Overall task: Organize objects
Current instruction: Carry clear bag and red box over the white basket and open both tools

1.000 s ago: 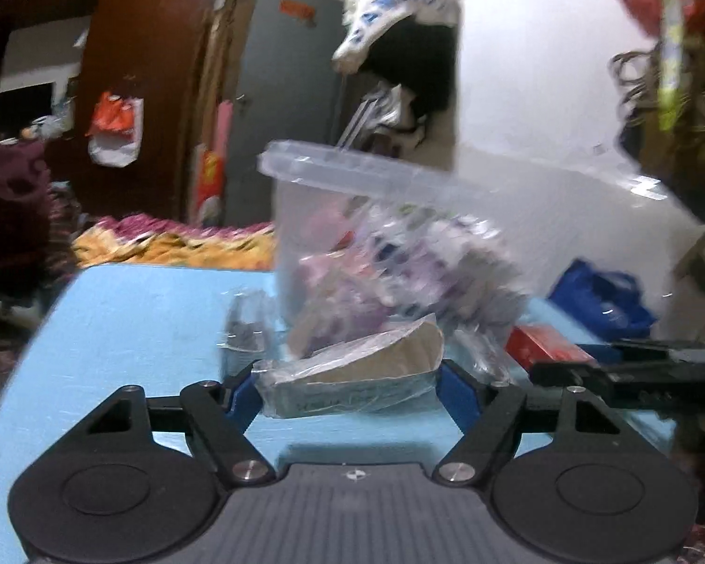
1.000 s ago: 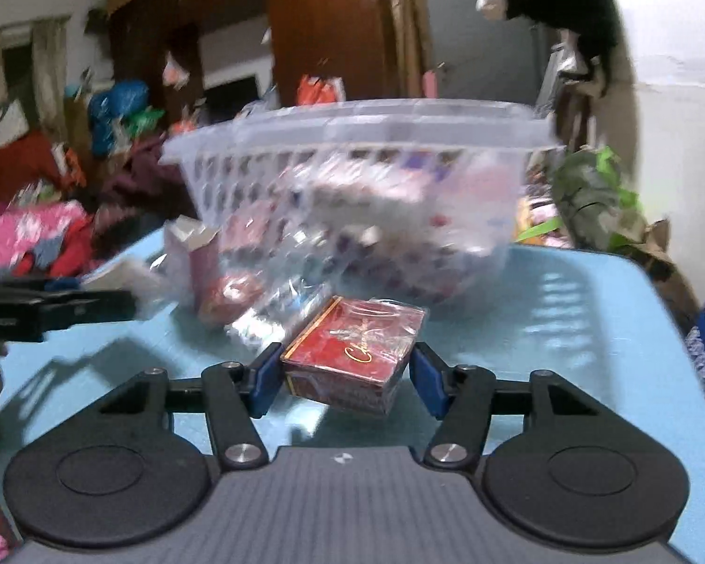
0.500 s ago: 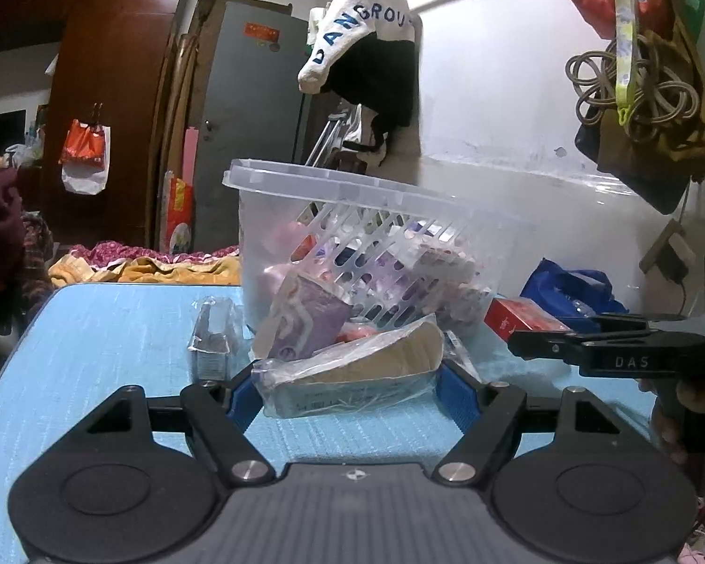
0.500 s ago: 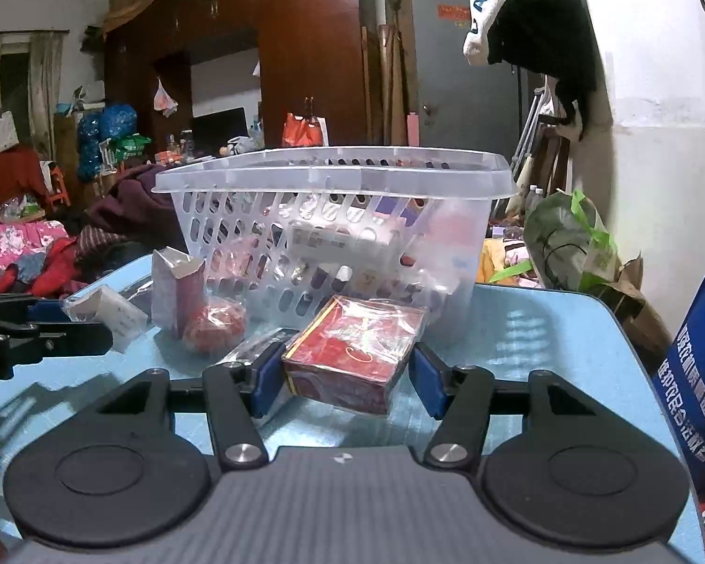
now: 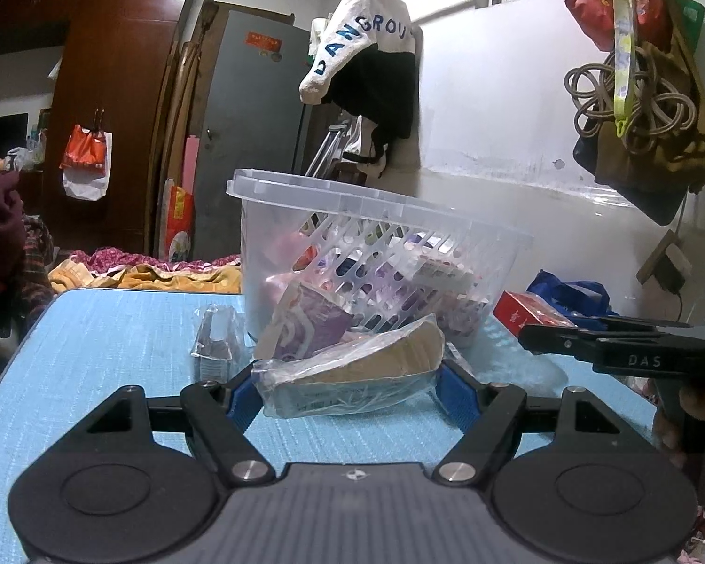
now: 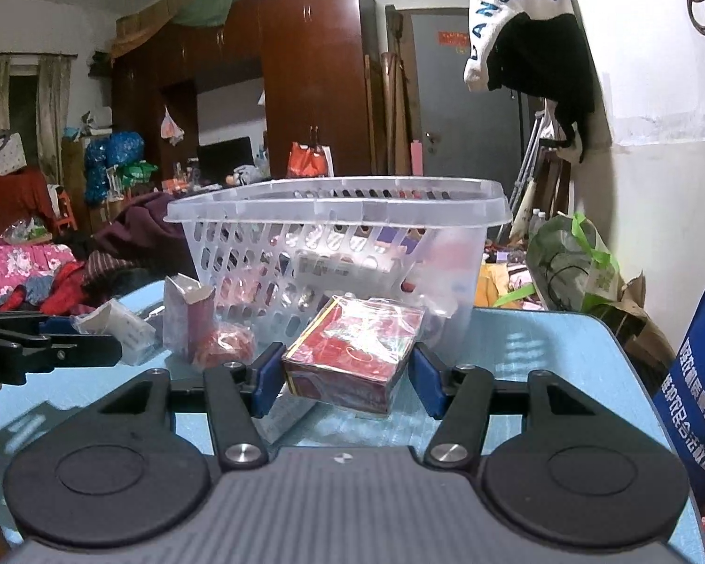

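While we look across the blue desk (image 5: 94, 343), the clear basket (image 5: 366, 254) stands as our landmark in the middle of it, already holding a jumble of small packets. Our left tool (image 5: 348, 387) is clenched on a plastic-wrapped packet (image 5: 352, 376), lifted just in front of the basket. Our right tool (image 6: 343, 366) grips a red box (image 6: 352, 352) wrapped in clear film, tilted and likewise just in front of the basket.

On the desk, touching the basket's front wall, we see a purple carton (image 5: 305, 324), and just left of the basket a small clear-wrapped item (image 5: 216, 338). From the right view a red round thing (image 6: 225, 343) lies beside that carton.

Behind the basket, we see a grey door (image 5: 254, 141) and tall dark wooden wardrobes (image 6: 305, 84). Above the basket a white and black garment (image 5: 366, 66) with blue letters hangs on the white wall (image 5: 493, 117). To the basket's right on that wall hang bags and a coil of cord (image 5: 634, 108). Left of the basket, beyond the desk, lies a heap of bright cloth (image 6: 23, 272). Right of the basket, past the desk edge, sit a green bag (image 6: 573, 263) and a blue sack (image 6: 700, 376) with printed writing.
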The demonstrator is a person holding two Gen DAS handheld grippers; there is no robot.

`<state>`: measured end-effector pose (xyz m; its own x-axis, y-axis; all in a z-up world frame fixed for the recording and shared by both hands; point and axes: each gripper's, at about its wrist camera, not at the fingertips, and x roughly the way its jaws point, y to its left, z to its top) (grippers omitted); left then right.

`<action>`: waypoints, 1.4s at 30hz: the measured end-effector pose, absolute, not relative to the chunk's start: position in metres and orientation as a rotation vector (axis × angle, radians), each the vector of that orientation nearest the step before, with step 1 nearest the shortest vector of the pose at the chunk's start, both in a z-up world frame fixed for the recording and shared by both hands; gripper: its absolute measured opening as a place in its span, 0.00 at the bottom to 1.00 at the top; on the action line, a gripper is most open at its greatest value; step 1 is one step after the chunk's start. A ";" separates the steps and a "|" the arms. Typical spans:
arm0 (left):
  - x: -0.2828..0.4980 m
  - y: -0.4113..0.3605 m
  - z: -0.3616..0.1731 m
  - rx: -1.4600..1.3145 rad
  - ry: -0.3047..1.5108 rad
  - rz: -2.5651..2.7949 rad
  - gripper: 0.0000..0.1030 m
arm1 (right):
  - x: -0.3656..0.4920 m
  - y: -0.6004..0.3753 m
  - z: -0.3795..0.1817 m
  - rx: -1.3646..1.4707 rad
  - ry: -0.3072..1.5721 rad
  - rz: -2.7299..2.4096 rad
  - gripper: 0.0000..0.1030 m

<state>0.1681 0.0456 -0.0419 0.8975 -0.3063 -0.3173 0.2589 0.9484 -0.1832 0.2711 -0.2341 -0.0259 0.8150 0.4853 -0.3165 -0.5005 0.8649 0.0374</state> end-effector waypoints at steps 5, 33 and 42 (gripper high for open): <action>0.167 0.046 -0.041 -0.136 0.342 -0.294 0.77 | 0.267 -0.235 -0.025 -0.040 0.294 0.542 0.58; 0.286 0.007 0.088 -0.031 0.173 -0.217 0.80 | 0.349 -0.185 0.086 -0.173 0.113 0.509 0.61; 0.265 0.031 0.058 -0.058 0.213 -0.211 0.84 | 0.317 -0.213 0.063 -0.021 0.170 0.528 1.00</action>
